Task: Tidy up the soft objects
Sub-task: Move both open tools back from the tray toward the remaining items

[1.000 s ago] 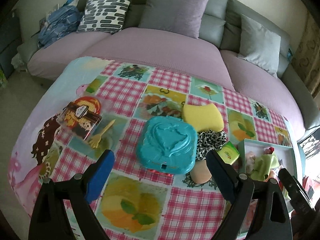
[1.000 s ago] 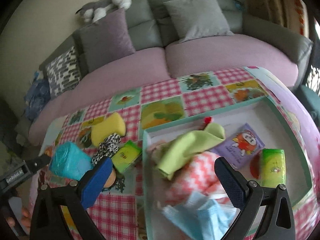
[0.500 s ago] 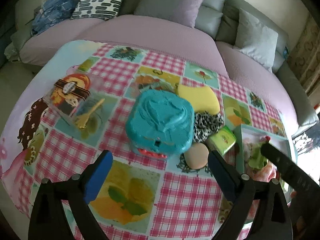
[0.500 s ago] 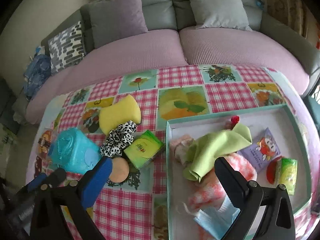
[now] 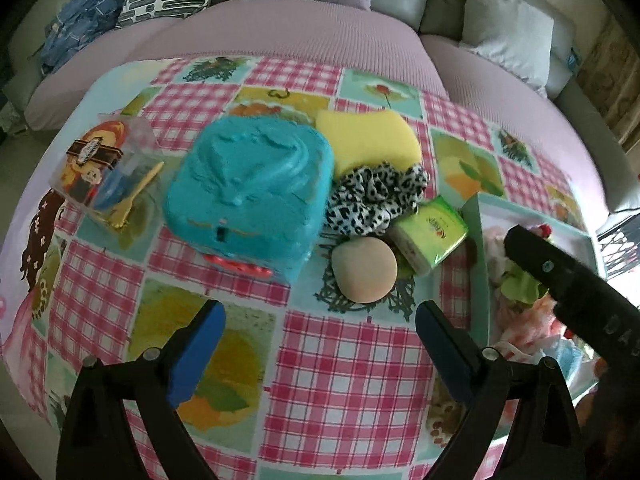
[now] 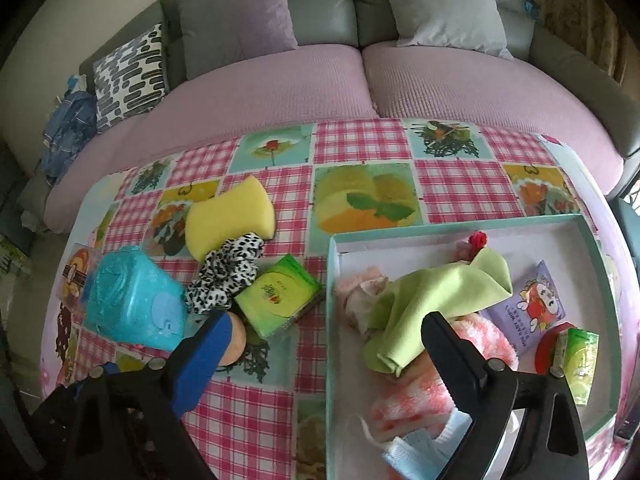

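Observation:
A beige round puff [image 5: 365,270] lies on the checked tablecloth just ahead of my open, empty left gripper [image 5: 320,328]. Beside it are a green tissue pack [image 5: 430,232], a leopard-print scrunchie [image 5: 374,196] and a yellow sponge [image 5: 370,140]. My right gripper [image 6: 324,338] is open and empty, over the left rim of the teal tray [image 6: 452,230]. The tray holds a green cloth [image 6: 436,298], a pink fluffy cloth [image 6: 420,392], a blue face mask [image 6: 420,446], a purple wipes pack [image 6: 532,308] and a small green pack [image 6: 578,356].
A teal plastic box [image 5: 250,196] stands left of the puff. A clear box with a gold fork [image 5: 106,168] lies further left. A pink sofa [image 6: 440,80] with cushions runs behind the table. The right gripper's arm [image 5: 572,284] reaches over the tray.
My left gripper has moved forward and down toward the puff and teal box. My right gripper has drawn back and left, from over the tray's middle to its left rim.

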Tool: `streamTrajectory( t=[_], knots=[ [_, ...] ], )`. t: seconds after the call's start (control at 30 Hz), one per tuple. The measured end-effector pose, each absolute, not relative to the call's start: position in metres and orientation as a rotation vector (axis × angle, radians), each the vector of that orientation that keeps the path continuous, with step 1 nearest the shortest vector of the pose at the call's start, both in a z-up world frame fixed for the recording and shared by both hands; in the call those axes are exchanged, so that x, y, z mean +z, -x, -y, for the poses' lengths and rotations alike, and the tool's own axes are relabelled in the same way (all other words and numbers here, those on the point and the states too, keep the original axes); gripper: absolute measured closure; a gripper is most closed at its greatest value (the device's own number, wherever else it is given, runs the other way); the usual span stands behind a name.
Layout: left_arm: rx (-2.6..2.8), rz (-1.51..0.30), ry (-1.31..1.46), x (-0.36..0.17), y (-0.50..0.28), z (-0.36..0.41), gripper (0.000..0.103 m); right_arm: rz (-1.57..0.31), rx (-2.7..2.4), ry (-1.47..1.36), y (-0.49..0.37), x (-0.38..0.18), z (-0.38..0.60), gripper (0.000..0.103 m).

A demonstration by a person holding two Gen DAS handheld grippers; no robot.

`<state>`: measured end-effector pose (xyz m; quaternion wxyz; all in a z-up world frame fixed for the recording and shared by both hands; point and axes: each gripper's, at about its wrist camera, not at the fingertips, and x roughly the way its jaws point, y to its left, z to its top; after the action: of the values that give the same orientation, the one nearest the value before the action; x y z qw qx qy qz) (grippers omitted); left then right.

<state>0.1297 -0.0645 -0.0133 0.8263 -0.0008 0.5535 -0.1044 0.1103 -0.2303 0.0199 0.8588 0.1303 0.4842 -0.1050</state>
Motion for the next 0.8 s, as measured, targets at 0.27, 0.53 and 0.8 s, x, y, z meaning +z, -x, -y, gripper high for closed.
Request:
streamTrajectory(
  t=[0.27,0.53,0.8],
  knots=[
    [-0.235,-1.225,0.06,-0.032,-0.135,0.079,0.008,-1.021,-0.229,-0.294,-0.105,0.016,0.242,0.012],
    [-0.219,-1.229,0.083,-0.041,-0.147,0.09,0.022,-1.039,-0.215,-0.339,-0.101,0.006,0.255,0.018],
    [-0.2,-1.234,0.07,-0.053,-0.159,0.098,0.027,-1.02,-0.209,-0.385,-0.098,0.007,0.263,0.018]
  ],
)
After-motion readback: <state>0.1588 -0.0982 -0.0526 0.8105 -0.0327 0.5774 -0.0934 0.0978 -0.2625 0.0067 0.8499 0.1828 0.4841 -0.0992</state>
